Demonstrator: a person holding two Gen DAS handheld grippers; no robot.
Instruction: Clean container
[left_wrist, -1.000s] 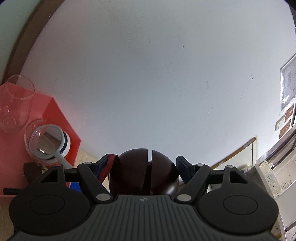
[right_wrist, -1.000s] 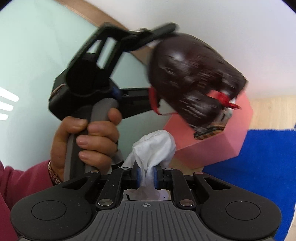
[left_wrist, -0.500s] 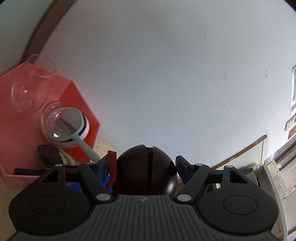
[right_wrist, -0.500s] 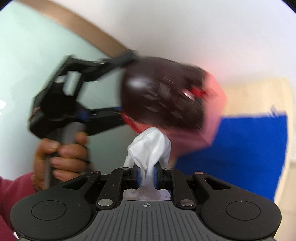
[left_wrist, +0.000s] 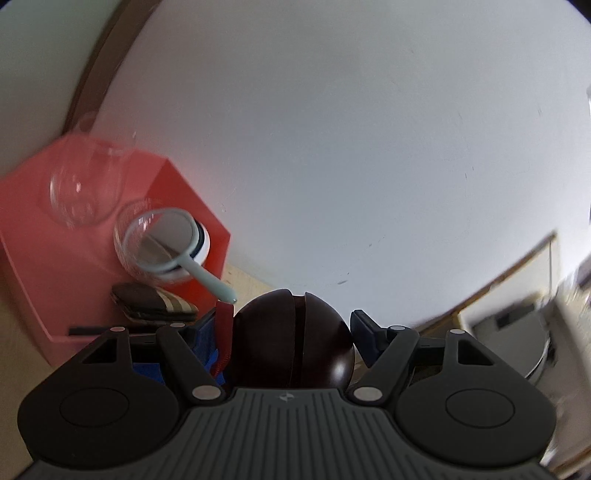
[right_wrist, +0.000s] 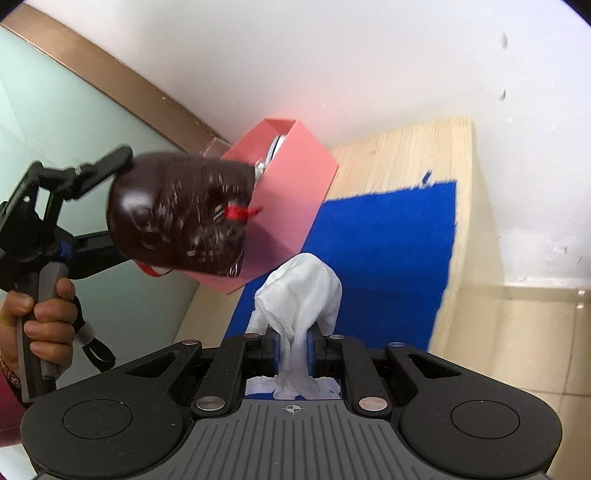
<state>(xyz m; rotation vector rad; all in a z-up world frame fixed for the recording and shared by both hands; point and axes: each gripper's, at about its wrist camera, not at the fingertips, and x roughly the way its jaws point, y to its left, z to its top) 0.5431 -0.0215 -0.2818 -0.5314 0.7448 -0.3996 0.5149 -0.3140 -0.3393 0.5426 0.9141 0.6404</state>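
My left gripper (left_wrist: 291, 328) is shut on a dark brown rounded container (left_wrist: 291, 343) with a red ribbon (left_wrist: 224, 332). In the right wrist view the same container (right_wrist: 181, 221) hangs in the air at the left, held by the left gripper (right_wrist: 96, 206) in a person's hand. My right gripper (right_wrist: 291, 350) is shut on a bunched white cloth (right_wrist: 299, 295), which sits below and to the right of the container, apart from it.
A pink tray (left_wrist: 33, 258) holds two clear glasses (left_wrist: 85, 195), a hand mirror (left_wrist: 166, 243) and a striped brown item (left_wrist: 155, 301). It also shows in the right wrist view (right_wrist: 291, 184). A blue mat (right_wrist: 388, 258) lies on the wooden table (right_wrist: 406, 140).
The container has swung left and away from the cloth in the right wrist view. The left wrist view has tilted, so the pink tray sits further right and lower.
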